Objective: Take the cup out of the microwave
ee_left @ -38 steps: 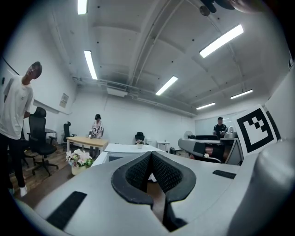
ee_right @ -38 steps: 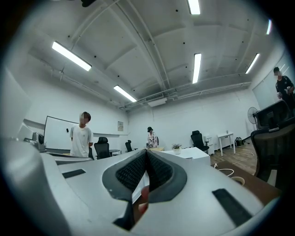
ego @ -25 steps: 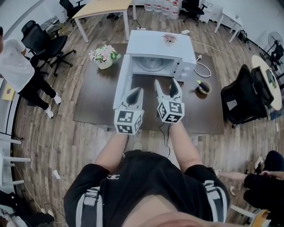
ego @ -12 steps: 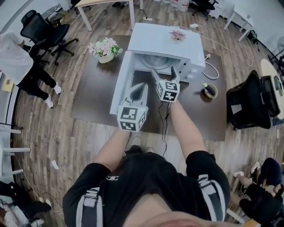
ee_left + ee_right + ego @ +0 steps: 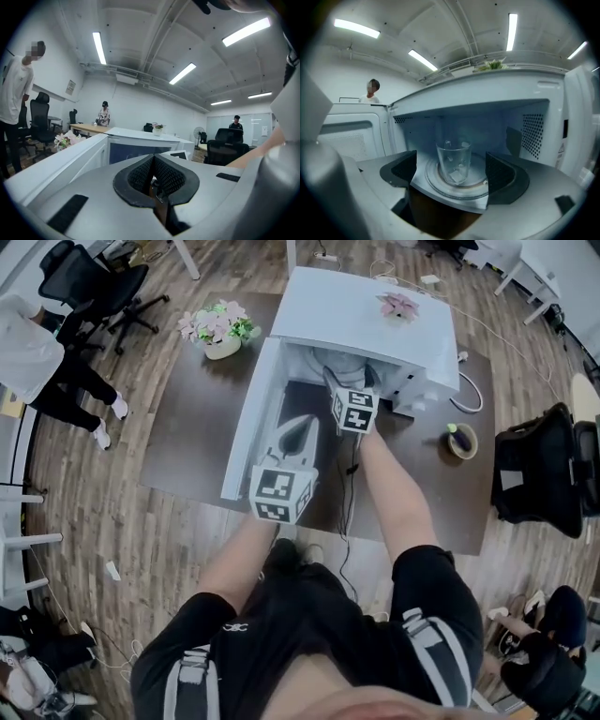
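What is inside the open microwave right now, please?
A clear cup stands upright in the middle, on the round glass tray. The right gripper has its jaws open in front of the cup, not touching it. They cover the tray's left and right edges.

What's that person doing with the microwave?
A person holds tongs in each hand at a white microwave oven whose door hangs open. The right tongs, jaws wide apart, point into the oven at a clear glass cup standing on the round turntable. The cup is not gripped yet. The left tongs are shut and empty, held near the open door.
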